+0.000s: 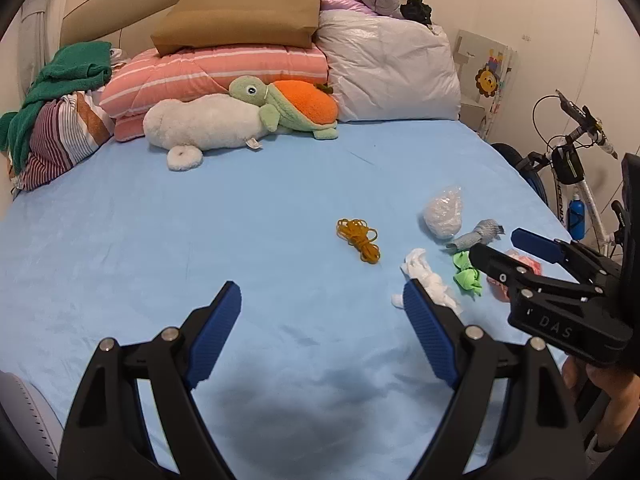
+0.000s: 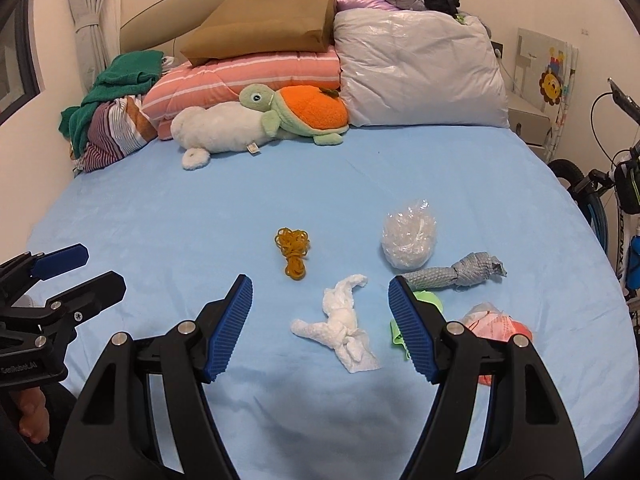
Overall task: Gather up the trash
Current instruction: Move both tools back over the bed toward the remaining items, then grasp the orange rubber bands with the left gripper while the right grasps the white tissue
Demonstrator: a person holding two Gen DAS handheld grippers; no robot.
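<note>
Several pieces of trash lie on the blue bed sheet (image 2: 160, 208): a crumpled white tissue (image 2: 343, 322), a bundle of yellow rubber bands (image 2: 293, 251), a clear plastic ball (image 2: 408, 240), a twisted grey wrapper (image 2: 460, 272), a green scrap (image 2: 428, 304) and a pink-orange bag (image 2: 496, 326). My right gripper (image 2: 320, 300) is open and empty, with the tissue between its fingers' line. My left gripper (image 1: 322, 308) is open and empty over bare sheet, left of the tissue (image 1: 426, 280). The rubber bands (image 1: 359, 239) lie ahead of it.
Pillows, a striped quilt (image 2: 248, 76), a brown paper bag (image 2: 268, 24), a turtle plush (image 2: 304, 112) and a white plush (image 2: 220, 128) crowd the headboard end. Folded clothes (image 2: 116, 120) sit far left. A bicycle (image 2: 616, 200) stands at the bed's right side.
</note>
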